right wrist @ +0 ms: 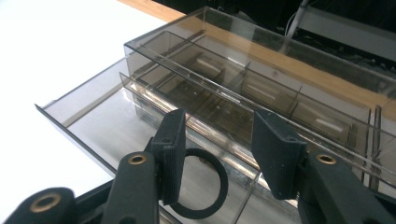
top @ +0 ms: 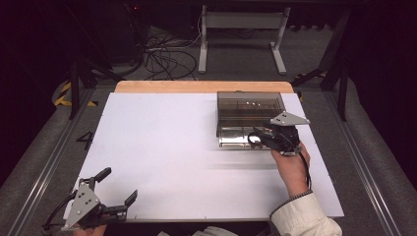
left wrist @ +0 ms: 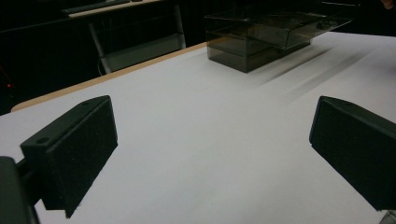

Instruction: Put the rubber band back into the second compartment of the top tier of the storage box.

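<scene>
A smoked clear drawer box (top: 251, 104) stands at the far right of the white board, with its bottom drawer (top: 235, 141) pulled out toward me. My right gripper (top: 260, 137) hovers over the drawer's front, jaws apart. In the right gripper view a black ring (right wrist: 212, 186) sits beside the left jaw of that gripper (right wrist: 218, 122), partly hidden behind it, above the open drawer (right wrist: 84, 109). I cannot tell whether the ring rests in the drawer or hangs on the jaw. My left gripper (top: 117, 186) lies open at the board's near left corner, its jaws wide and bare (left wrist: 210, 140).
The white board (top: 167, 147) covers most of the wooden table (top: 196, 86). The box (left wrist: 261, 42) has divided upper compartments (right wrist: 261, 88). A white table frame (top: 241, 29) and cables lie on the floor beyond. A hand and pale sleeve (top: 302, 216) come in at lower right.
</scene>
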`<action>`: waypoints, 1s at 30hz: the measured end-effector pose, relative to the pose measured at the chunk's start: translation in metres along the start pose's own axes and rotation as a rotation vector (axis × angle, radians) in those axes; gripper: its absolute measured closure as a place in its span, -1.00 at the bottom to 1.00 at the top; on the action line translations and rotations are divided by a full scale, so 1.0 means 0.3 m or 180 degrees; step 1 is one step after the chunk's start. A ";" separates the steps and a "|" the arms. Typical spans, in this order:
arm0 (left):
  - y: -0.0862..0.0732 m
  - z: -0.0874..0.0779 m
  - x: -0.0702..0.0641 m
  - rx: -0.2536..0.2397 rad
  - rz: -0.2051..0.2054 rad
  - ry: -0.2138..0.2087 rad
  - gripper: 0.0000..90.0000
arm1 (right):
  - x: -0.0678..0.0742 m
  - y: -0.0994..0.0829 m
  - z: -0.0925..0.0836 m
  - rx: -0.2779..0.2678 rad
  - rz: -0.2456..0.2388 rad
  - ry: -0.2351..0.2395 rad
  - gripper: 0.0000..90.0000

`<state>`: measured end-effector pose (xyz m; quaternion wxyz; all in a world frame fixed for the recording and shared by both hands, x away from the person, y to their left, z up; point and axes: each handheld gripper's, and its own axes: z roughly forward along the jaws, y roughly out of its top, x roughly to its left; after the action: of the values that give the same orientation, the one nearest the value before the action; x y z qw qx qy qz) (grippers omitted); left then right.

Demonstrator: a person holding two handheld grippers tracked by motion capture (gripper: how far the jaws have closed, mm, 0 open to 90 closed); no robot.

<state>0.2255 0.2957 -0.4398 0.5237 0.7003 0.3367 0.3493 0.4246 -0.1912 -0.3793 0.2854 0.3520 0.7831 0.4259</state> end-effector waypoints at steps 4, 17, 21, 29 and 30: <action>0.000 -0.001 0.000 0.0001 0.0002 0.0002 -0.96 | 0.009 0.010 -0.015 -0.0044 -0.0033 0.0012 0.21; 0.001 0.001 -0.001 -0.0006 -0.0005 -0.0001 -0.96 | 0.029 0.041 -0.067 -0.0143 -0.0077 0.0045 0.16; 0.001 0.002 -0.001 -0.0008 -0.0007 -0.0001 -0.96 | 0.027 0.040 -0.069 -0.0136 -0.0067 0.0053 0.15; 0.001 0.000 0.001 -0.0003 -0.0008 -0.0003 -0.96 | 0.033 0.050 -0.084 -0.0129 -0.0063 0.0178 -0.05; 0.001 0.000 0.001 -0.0004 -0.0007 -0.0003 -0.96 | 0.038 0.051 -0.092 -0.0157 -0.0093 0.0173 -0.12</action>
<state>0.2257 0.2960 -0.4395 0.5246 0.6997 0.3371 0.3486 0.4021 -0.1890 -0.3546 0.2788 0.3217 0.7849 0.4502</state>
